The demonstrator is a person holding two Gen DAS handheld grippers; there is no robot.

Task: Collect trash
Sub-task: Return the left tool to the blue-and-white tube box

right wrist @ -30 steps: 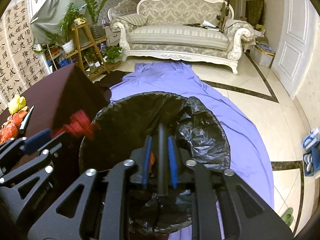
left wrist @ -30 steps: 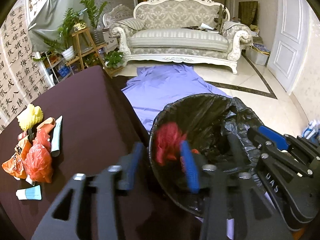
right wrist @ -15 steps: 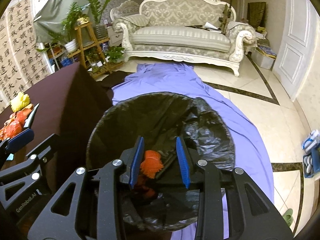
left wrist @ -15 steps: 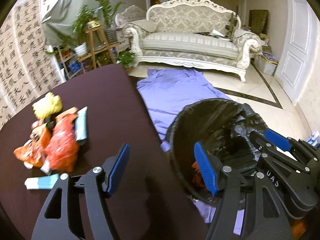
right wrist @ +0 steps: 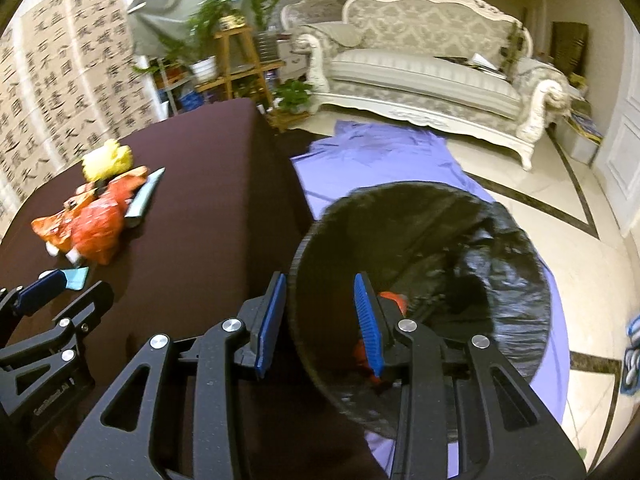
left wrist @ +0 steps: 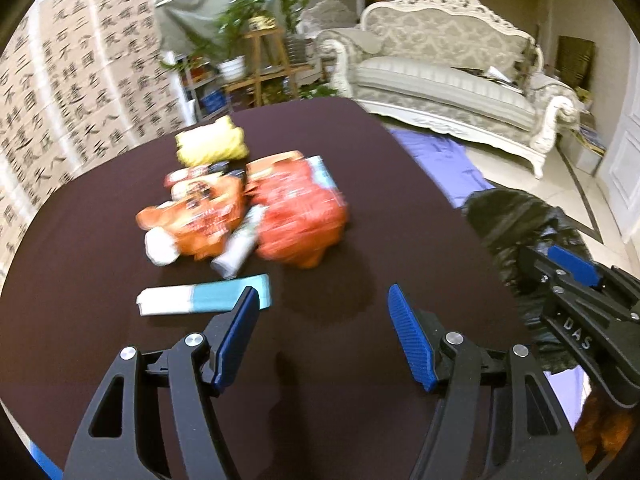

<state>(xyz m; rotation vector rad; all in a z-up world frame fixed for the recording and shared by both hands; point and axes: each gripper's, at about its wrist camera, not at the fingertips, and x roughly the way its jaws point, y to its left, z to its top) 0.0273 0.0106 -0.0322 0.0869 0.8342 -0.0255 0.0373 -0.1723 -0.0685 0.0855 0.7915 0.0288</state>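
Just changed: a second ago the left gripper (left wrist: 322, 334) was over the bin (right wrist: 420, 280) with red trash at its pads; now it is over the table (left wrist: 380, 160), facing the trash pile (left wrist: 248, 212).
Meaning: that piece looks dropped; the next pick is due.
Left gripper: jaws wide apart, nothing between them.
Right gripper (right wrist: 320, 324): jaws part open, a little wider than a second ago, when they were nearly shut; empty, straddling the bin's near rim at the table's right edge.
In the bin: red trash (right wrist: 394, 300) lies low in the black liner.
Left on the table: a yellow bag (left wrist: 210, 144) toward the far edge, orange packets (left wrist: 196, 216), a red bag (left wrist: 300, 216) and a grey tube (left wrist: 240, 248) in a heap mid-table; a white-and-blue tube (left wrist: 200, 300) nearest, just beside the left pad.
In the way: nothing lies between the left gripper and the tube; the heap is overlapped, so one grab may drag neighbours.
Around: a purple cloth (right wrist: 380, 152) on the floor under the bin, a sofa (right wrist: 420, 72) and a plant stand (right wrist: 236, 64) behind.
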